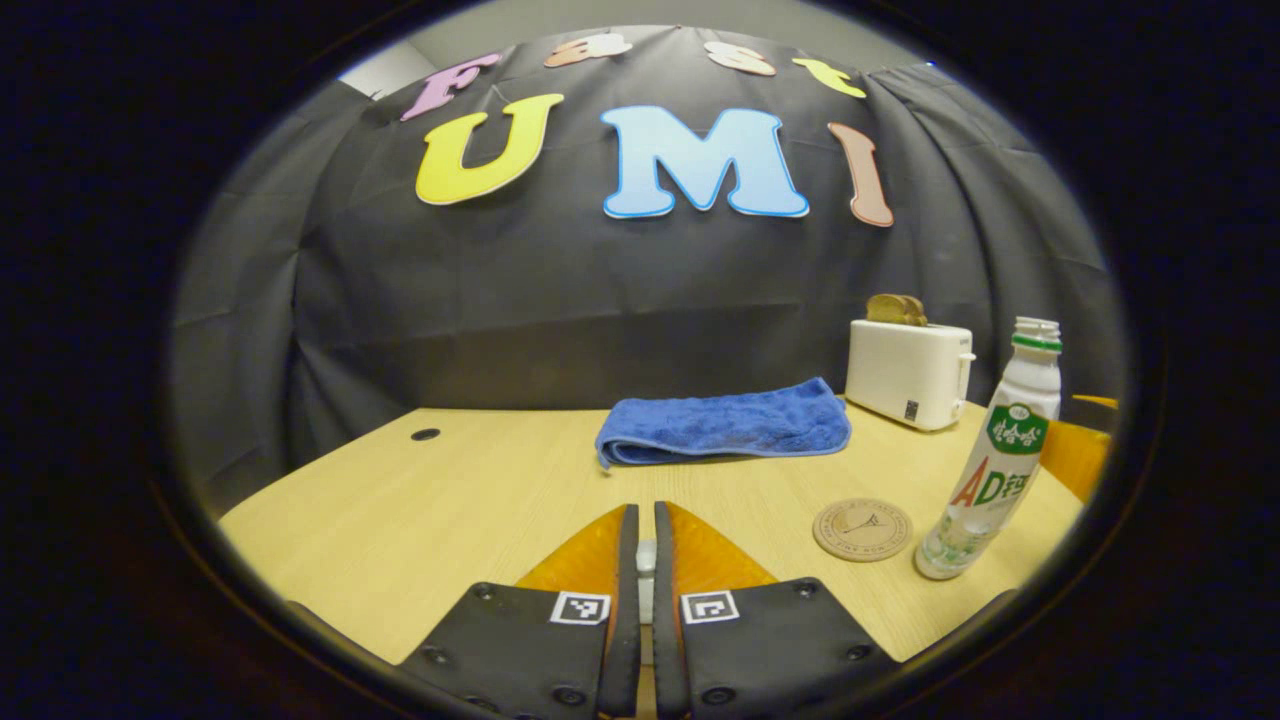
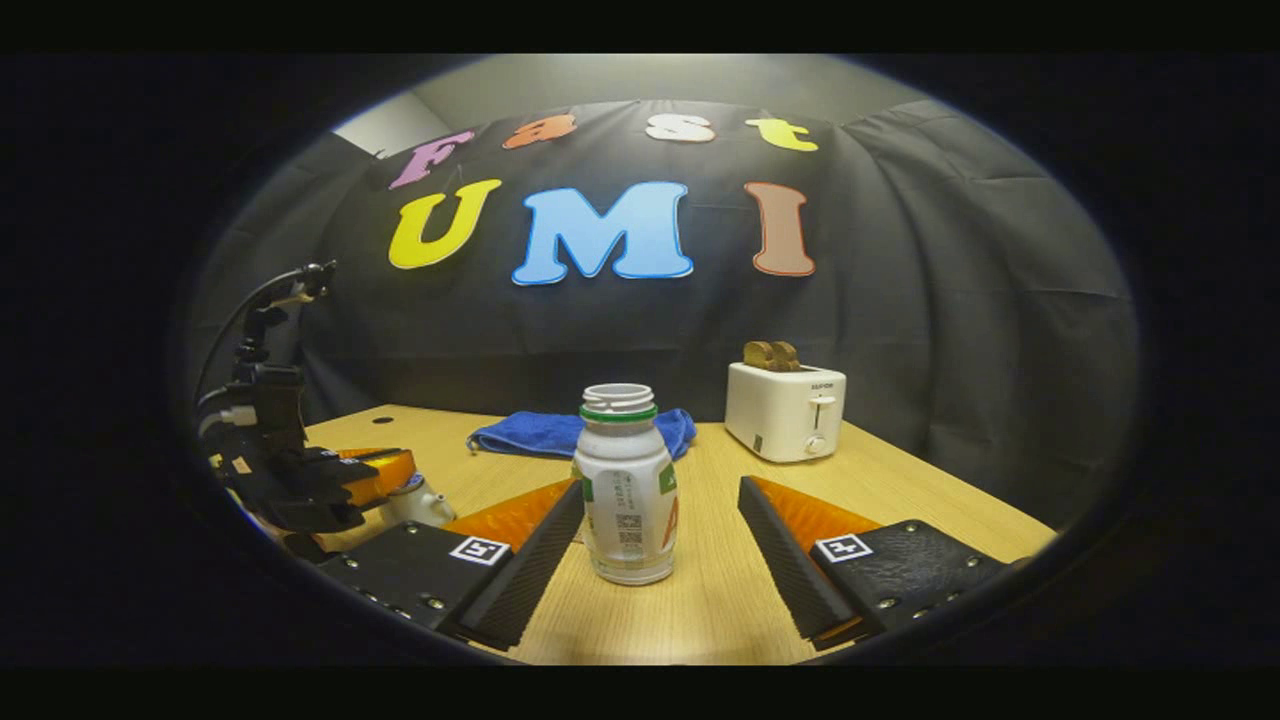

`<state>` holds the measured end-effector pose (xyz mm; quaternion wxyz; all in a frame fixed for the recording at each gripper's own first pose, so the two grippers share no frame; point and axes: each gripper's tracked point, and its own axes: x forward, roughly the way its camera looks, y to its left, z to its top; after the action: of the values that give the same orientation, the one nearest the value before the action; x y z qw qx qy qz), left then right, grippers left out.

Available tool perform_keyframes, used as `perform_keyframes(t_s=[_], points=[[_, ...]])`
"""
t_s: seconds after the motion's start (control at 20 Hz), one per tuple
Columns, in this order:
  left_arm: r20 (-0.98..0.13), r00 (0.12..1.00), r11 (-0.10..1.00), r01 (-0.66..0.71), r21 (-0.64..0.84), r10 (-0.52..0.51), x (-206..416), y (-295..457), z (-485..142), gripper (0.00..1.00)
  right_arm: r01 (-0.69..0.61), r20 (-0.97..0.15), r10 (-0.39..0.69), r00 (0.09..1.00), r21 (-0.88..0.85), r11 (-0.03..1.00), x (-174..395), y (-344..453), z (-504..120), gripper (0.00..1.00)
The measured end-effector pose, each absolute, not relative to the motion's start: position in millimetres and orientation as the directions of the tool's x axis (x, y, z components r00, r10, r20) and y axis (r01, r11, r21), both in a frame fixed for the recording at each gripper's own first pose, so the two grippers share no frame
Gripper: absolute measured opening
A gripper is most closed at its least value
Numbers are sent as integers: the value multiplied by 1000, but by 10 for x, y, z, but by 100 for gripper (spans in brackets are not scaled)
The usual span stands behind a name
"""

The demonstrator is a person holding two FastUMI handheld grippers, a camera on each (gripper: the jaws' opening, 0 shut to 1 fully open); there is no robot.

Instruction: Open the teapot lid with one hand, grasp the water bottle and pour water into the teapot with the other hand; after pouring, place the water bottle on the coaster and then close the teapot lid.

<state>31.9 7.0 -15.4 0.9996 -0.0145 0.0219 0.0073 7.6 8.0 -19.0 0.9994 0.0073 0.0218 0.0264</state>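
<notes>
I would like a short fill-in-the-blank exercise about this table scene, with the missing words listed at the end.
1. The bottle stands upright with its cap ____.
2. The right gripper is ____, one of its fingers on each side of the bottle.
3. Bread sticks out of the ____ behind the blue towel.
4. The coaster lies on the table, ____ the bottle.

Missing words: off; open; toaster; beside

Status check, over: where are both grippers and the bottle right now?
Left gripper shut on a small white thing, likely the teapot lid. Right gripper open around the uncapped water bottle, not gripping. Coaster bare.
</notes>
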Motion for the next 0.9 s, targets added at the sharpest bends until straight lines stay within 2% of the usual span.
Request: perform_keyframes(t_s=[0.55, 0.9], points=[[48, 999, 997, -4, -78, 8, -133, 274, 460, 14, -101, -60, 103, 993, 25, 995, 169, 201, -299, 95], [48, 998, 996, -32, -85, 36, -357, 432, 432, 15, -123, -91, 122, 988, -10, 992, 370, 271, -469, 96]])
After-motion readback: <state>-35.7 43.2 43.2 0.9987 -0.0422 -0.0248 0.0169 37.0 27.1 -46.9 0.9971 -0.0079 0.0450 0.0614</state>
